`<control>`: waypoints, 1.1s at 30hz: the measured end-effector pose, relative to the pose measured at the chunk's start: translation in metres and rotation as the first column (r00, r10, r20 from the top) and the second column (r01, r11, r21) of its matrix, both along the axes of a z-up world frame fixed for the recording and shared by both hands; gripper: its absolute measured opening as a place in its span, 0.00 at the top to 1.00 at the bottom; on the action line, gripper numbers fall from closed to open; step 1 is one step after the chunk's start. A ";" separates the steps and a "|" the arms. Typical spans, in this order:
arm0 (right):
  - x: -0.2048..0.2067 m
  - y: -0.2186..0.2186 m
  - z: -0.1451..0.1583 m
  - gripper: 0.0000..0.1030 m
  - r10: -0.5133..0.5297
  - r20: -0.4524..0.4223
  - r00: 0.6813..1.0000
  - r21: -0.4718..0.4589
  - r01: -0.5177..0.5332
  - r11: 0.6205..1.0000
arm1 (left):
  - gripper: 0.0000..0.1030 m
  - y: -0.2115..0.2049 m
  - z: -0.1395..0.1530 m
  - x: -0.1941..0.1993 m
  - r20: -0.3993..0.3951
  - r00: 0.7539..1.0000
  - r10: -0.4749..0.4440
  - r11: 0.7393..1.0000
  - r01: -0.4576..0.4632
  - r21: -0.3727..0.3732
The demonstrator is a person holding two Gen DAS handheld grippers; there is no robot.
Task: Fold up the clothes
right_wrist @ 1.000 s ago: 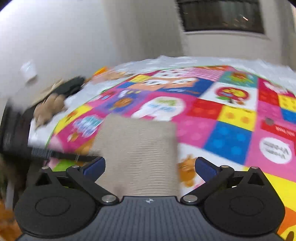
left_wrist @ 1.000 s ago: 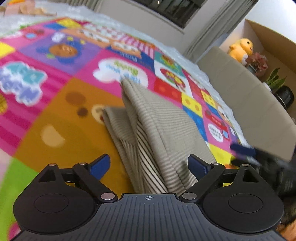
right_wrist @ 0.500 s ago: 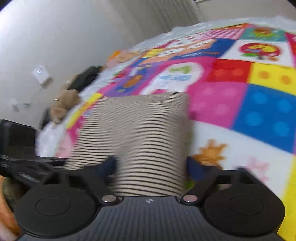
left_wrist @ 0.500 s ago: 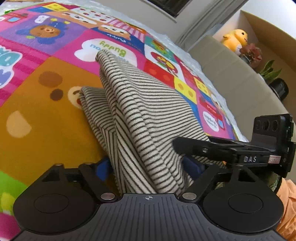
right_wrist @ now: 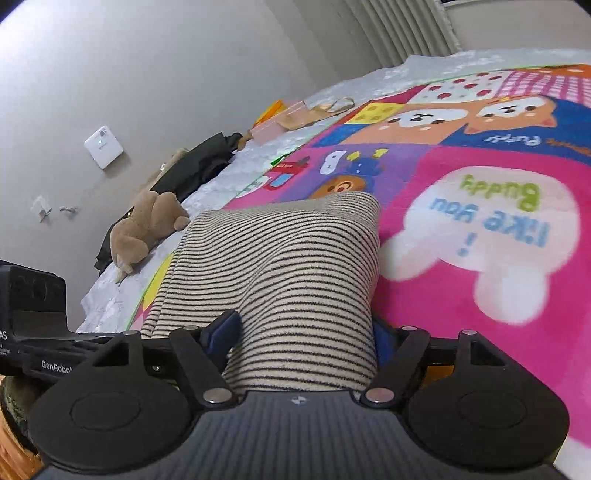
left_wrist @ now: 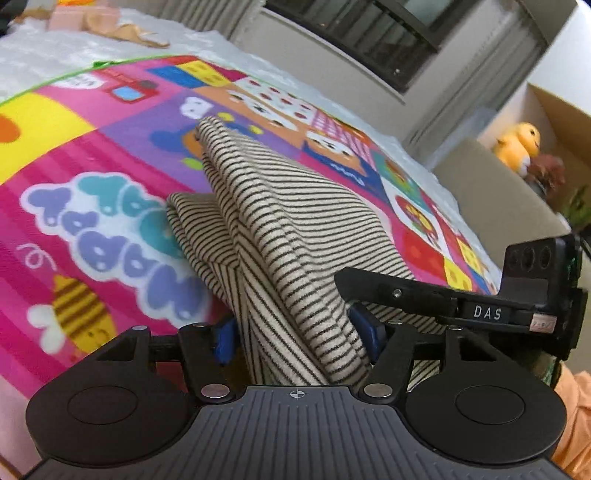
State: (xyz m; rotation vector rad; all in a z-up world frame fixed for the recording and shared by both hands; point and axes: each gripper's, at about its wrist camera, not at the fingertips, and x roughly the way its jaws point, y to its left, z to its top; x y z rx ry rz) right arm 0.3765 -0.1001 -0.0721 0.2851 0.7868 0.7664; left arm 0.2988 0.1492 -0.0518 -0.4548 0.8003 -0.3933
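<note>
Both tools [left_wrist: 295, 338] [right_wrist: 306, 332] grip striped cloth [left_wrist: 280, 236] (left closing) over cartoon play mat [left_wrist: 92, 229].

Both the left hand-held gripper [left_wrist: 295, 338] and the right hand-held gripper [right_wrist: 303, 334], wide apart a second ago, now pinch the bunched striped garment [left_wrist: 280, 229], the left's jaws closing.

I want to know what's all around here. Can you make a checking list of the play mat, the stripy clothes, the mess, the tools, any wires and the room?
Surface: colourful cartoon mat over a white quilted cover.
Job's things: striped garment, folded in layers, near end bunched between both tools.
Clutter: brown plush toy, dark clothing, tan bag.
Tools: left tool closing, garment between its pads; right tool clamped on the garment.
Cables: nothing seen.
Surroundings: window, yellow plush, white wall box.
</note>
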 end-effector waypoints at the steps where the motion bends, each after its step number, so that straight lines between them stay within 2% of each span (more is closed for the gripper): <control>1: 0.000 0.000 0.000 0.27 0.001 0.001 1.000 -0.001 -0.001 1.000 | 0.33 0.002 0.000 0.000 0.004 1.000 -0.006 1.000 0.007 -0.005; 2: -0.001 0.000 0.000 0.27 0.002 0.003 1.000 -0.002 -0.002 1.000 | 0.33 0.004 0.000 0.000 0.007 1.000 -0.013 1.000 0.013 -0.009; 6: -0.014 -0.011 0.009 0.11 -0.042 0.016 0.999 -0.054 0.043 0.998 | 0.34 0.010 0.015 -0.011 0.060 0.998 -0.013 1.000 0.012 0.012; 9: -0.039 -0.026 0.028 0.11 -0.060 0.124 0.990 -0.118 0.075 0.990 | 0.33 0.015 0.045 -0.015 0.186 0.983 -0.001 0.999 -0.007 0.040; 11: -0.054 -0.030 0.041 0.11 -0.084 0.220 0.972 -0.179 0.125 0.976 | 0.32 0.014 0.066 -0.011 0.262 0.965 -0.009 0.999 -0.005 0.053; 13: -0.072 -0.024 0.053 0.18 -0.065 0.319 0.945 -0.207 0.136 0.969 | 0.30 0.005 0.078 0.006 0.298 0.953 -0.056 0.998 0.042 0.056; 14: -0.080 -0.020 0.058 0.22 -0.046 0.347 0.937 -0.200 0.122 0.972 | 0.30 0.001 0.078 0.016 0.298 0.951 -0.078 0.996 0.064 0.056; 16: -0.093 -0.008 0.061 0.23 0.002 0.372 0.928 -0.186 0.073 0.980 | 0.31 -0.004 0.069 0.041 0.266 0.961 -0.074 0.994 0.051 0.092; 18: -0.101 0.010 0.053 0.23 0.077 0.348 0.934 -0.218 0.000 0.976 | 0.34 -0.003 0.047 0.063 0.186 0.982 -0.042 0.993 0.020 0.119; 20: -0.106 0.032 0.031 0.22 0.147 0.343 0.928 -0.328 -0.029 0.944 | 0.36 0.001 0.018 0.072 0.116 0.993 -0.029 0.993 0.015 0.119; 21: -0.109 0.043 0.020 0.18 0.182 0.337 0.924 -0.382 -0.042 0.923 | 0.36 0.003 0.010 0.070 0.130 0.991 -0.041 0.994 0.028 0.102; 23: -0.120 0.055 0.009 0.13 0.238 0.400 0.885 -0.464 -0.028 0.885 | 0.36 0.005 0.010 0.065 0.151 0.988 -0.044 0.995 0.030 0.093; 24: -0.122 0.056 0.011 0.13 0.243 0.408 0.880 -0.467 -0.028 0.884 | 0.36 0.006 0.011 0.065 0.150 0.988 -0.044 0.995 0.030 0.091; 26: -0.118 0.048 0.024 0.13 0.213 0.400 0.891 -0.406 -0.036 0.913 | 0.36 0.007 0.010 0.067 0.152 0.987 -0.045 0.996 0.032 0.086; 29: -0.102 0.020 0.045 0.14 0.063 0.362 0.930 -0.242 0.028 0.970 | 0.36 0.013 0.007 0.070 0.158 0.987 -0.035 0.998 0.026 0.059; 30: -0.095 0.009 0.047 0.14 -0.006 0.342 0.940 -0.198 0.078 0.977 | 0.36 0.013 0.007 0.070 0.163 0.986 -0.031 0.998 0.023 0.053; 33: -0.076 -0.010 0.038 0.14 -0.126 0.270 0.954 -0.161 0.174 0.972 | 0.33 0.014 0.024 0.056 0.179 0.984 0.001 0.997 -0.015 0.075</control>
